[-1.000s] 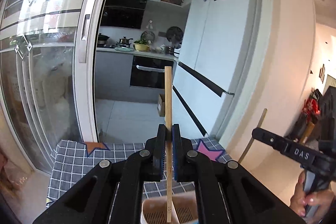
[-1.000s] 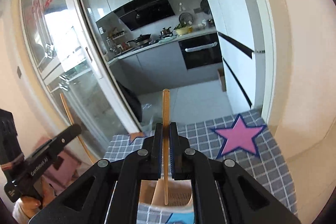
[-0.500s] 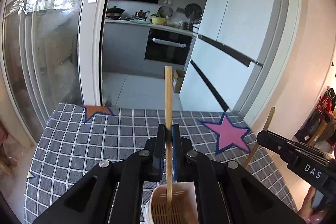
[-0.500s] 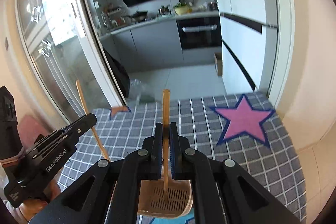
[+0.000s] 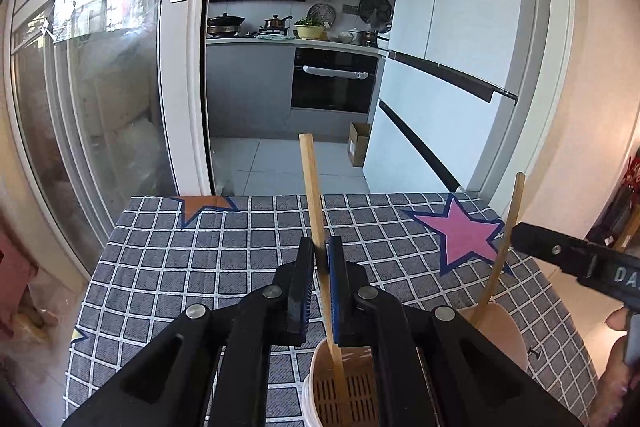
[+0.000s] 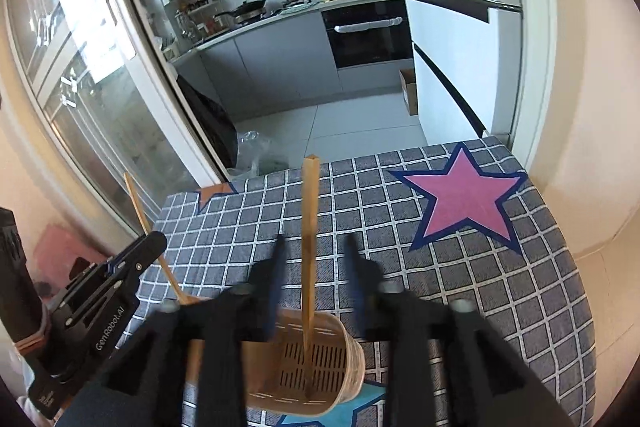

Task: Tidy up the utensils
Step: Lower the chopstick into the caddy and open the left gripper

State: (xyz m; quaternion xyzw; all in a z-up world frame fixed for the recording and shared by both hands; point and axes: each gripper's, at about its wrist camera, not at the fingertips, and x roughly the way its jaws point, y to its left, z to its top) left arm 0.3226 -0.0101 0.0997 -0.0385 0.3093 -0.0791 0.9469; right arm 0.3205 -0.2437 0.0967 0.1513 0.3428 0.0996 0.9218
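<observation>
the right gripper [image 6: 312, 267] is spreading off its chopstick [image 6: 309, 227], dropping into the holder [image 6: 320, 367] below; the left gripper [image 5: 318, 267] is clamping the other chopstick [image 5: 314, 203], unreleased.

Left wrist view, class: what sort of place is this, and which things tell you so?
Most likely a home dining nook beside a kitchen: a built-in oven, a white fridge, pots on the counter, and a checked tablecloth with stars.

I see a grey cloth [image 6: 460, 291] with a white grid, a pink star [image 6: 464, 199] edged navy, an orange star [image 5: 204, 205] and a blue one [image 6: 344, 415]. Chopsticks [image 6: 309, 227] pale wood; holder [image 6: 320, 367] beige, slotted. Fingers [image 5: 338, 291] black with blue pads.
</observation>
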